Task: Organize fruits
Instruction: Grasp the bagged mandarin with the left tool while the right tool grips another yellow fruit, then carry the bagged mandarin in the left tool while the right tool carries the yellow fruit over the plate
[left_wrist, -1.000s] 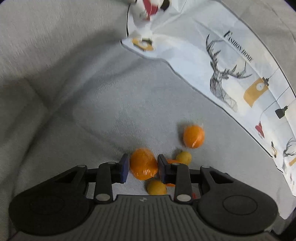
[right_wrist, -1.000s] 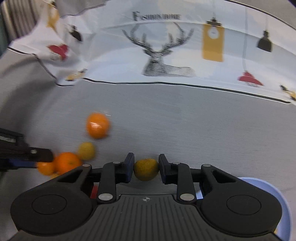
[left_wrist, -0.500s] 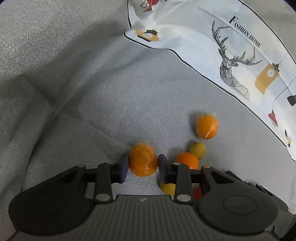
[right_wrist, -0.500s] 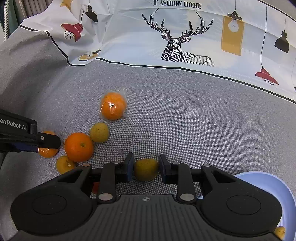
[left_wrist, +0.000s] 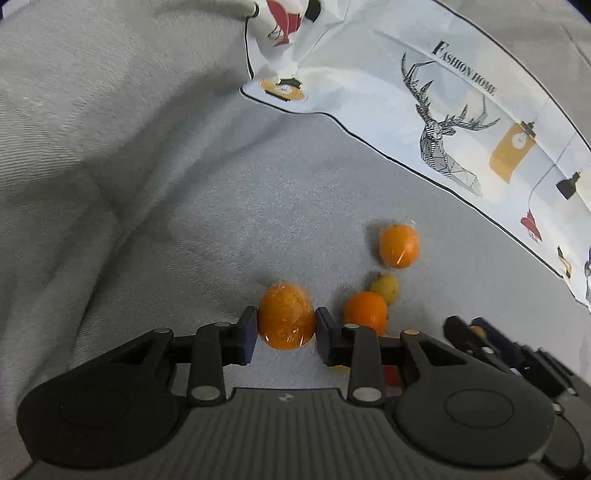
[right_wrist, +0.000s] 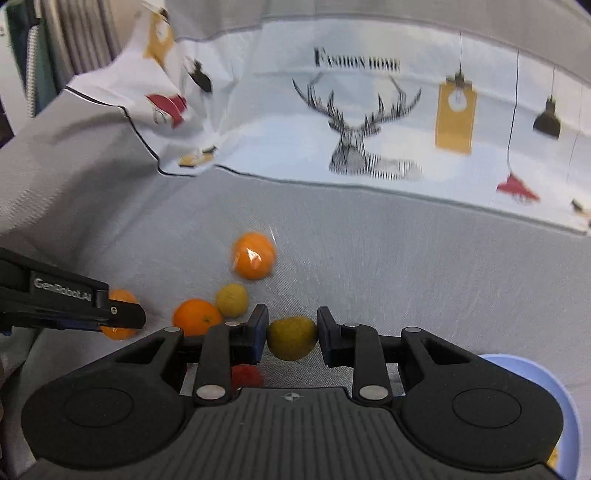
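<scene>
While my right gripper (right_wrist: 291, 338) pinches the yellow-green fruit (right_wrist: 291, 338), the blue bowl (right_wrist: 532, 373) lies to its lower right, nearer than to my left gripper (left_wrist: 286, 326), which clamps a wrapped orange (left_wrist: 286, 315).

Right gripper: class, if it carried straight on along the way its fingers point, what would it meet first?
The right gripper, shut on a yellow-green fruit, points down at bare grey cloth; that cloth probably comes first. The wrapped orange lies left of the line. Depth is unclear.
</scene>
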